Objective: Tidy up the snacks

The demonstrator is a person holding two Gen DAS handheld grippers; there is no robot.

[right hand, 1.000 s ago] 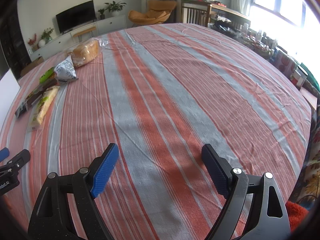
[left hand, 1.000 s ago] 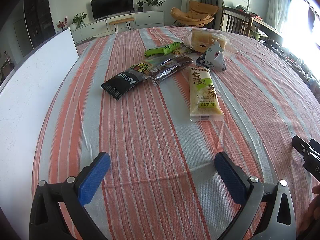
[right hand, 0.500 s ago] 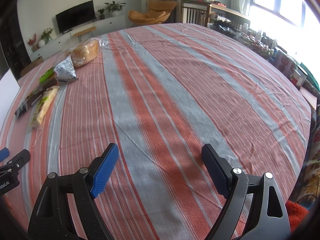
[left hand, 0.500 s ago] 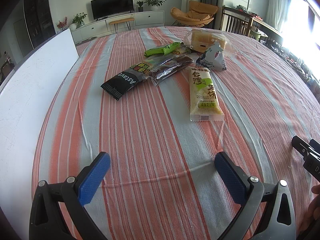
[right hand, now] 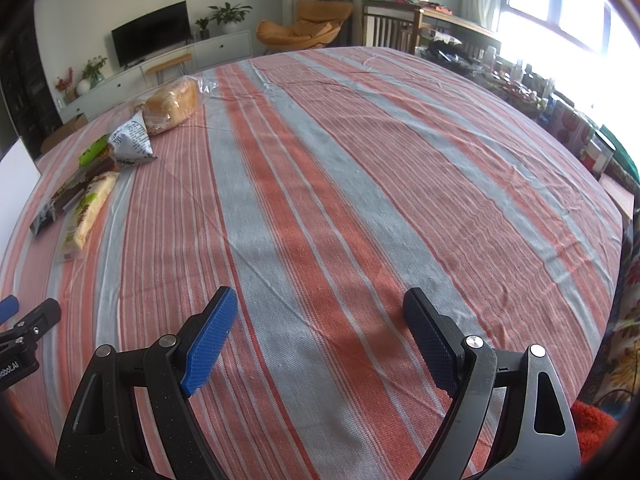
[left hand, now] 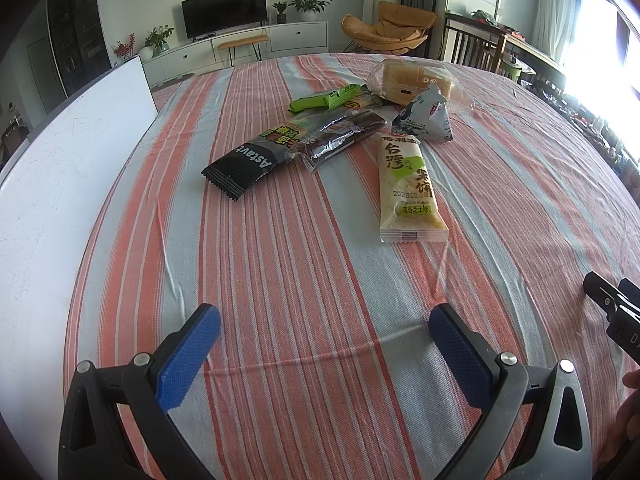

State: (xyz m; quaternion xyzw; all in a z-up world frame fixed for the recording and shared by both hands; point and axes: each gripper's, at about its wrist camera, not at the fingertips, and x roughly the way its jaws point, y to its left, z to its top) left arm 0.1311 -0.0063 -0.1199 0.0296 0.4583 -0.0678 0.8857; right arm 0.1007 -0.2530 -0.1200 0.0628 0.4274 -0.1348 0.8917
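A broad bench [left hand: 304, 288] fills both views, covered with a cloth striped in orange-red, grey and white. Behind it the room holds a dark television [left hand: 224, 9] on a low white cabinet [left hand: 256, 46], potted plants, an orange lounge chair [left hand: 384, 26] and a bright window [right hand: 560, 4] on the right side. A large white board [left hand: 60, 168] lies along the bench's left edge.

The snacks sit in a loose cluster toward the far part of the bench, well ahead of the left tool [left hand: 324, 340]: a bagged loaf of bread [left hand: 412, 80] farthest back, a long yellow rice cracker pack [left hand: 408, 184] nearest, a black wafer pack [left hand: 244, 164] at the left, a dark foil-wrapped bar [left hand: 340, 140] overlapping it, a white triangular pouch [left hand: 426, 120] just in front of the bread, and a green wrapper [left hand: 324, 101] behind the bars. Nothing stands between tool and snacks (only bare cloth).

The left tool hovers low over the cloth, its blue pads [left hand: 188, 360] spread wide and empty. The right tool [right hand: 320, 334] is likewise spread wide with nothing between its pads, aimed at bare cloth, the snacks off to its left.
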